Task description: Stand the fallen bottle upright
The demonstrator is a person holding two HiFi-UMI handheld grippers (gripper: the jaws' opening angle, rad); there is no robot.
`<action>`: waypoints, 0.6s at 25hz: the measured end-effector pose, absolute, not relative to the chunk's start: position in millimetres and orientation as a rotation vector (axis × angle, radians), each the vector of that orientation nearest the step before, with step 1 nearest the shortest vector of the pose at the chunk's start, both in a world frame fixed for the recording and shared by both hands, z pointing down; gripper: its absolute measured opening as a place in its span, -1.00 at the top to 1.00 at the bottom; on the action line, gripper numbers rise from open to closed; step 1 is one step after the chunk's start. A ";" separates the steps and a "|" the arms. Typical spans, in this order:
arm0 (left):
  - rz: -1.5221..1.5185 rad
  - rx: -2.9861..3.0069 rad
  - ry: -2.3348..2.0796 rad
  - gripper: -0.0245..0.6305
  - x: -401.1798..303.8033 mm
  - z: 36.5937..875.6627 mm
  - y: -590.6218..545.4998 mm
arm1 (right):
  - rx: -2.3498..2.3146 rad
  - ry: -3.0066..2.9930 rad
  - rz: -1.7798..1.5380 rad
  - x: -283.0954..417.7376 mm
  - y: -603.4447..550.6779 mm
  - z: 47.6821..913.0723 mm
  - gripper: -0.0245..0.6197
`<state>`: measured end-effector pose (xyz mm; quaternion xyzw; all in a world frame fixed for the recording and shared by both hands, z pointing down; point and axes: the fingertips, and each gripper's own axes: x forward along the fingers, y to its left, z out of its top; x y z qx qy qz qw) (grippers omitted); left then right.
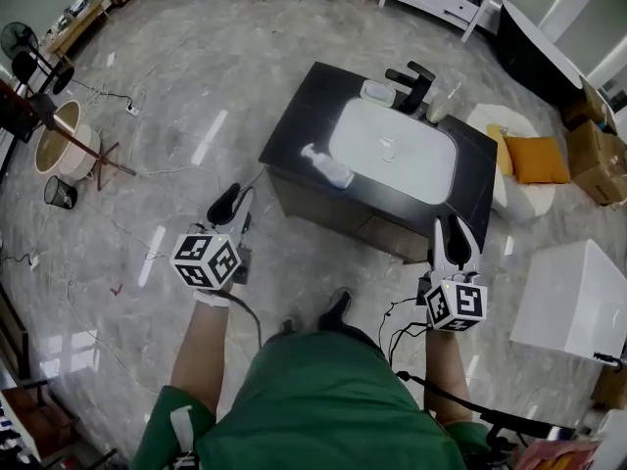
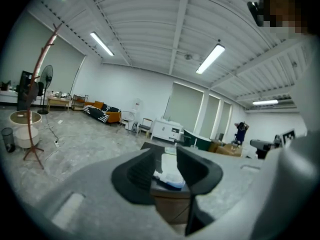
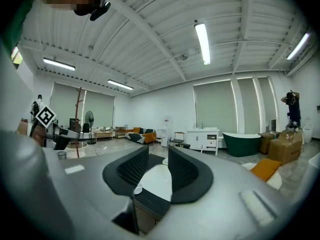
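Note:
A clear bottle (image 1: 328, 166) with a white pump top lies on its side on the black vanity top (image 1: 294, 125), left of the white basin (image 1: 392, 150). Both grippers are held short of the vanity's near edge. My left gripper (image 1: 227, 204) is open and empty, pointing toward the cabinet's left corner. In the left gripper view the bottle (image 2: 167, 178) shows beyond the gap between the left gripper's (image 2: 166, 166) jaws, well ahead of them. My right gripper (image 1: 453, 233) is open at the cabinet's right front corner. In the right gripper view the basin (image 3: 155, 181) lies ahead of the right gripper (image 3: 159, 171).
A black faucet (image 1: 413, 84) and a soap dish (image 1: 377, 92) stand at the vanity's back edge. A white box (image 1: 573, 302) sits on the floor to the right, an orange cushion (image 1: 537, 160) beyond it. A coat stand and a bin (image 1: 61, 192) are at far left.

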<state>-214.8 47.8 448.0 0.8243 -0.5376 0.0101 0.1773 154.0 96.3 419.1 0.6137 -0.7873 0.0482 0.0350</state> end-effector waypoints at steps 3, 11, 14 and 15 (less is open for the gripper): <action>0.006 2.277 -1.528 0.53 -198.5 446.0 33.9 | 1.862 -2.454 0.176 172.7 74.3 420.9 0.56; -0.114 2.138 -1.503 0.53 -153.6 444.4 3.3 | 1.787 -2.539 0.206 214.1 22.9 420.8 0.56; -0.164 2.082 -1.455 0.53 -144.9 445.4 -6.0 | 1.765 -2.550 0.219 219.0 8.6 417.9 0.56; -0.174 2.066 -1.443 0.53 -144.8 447.9 -8.5 | 1.760 -2.552 0.225 218.5 4.6 418.8 0.56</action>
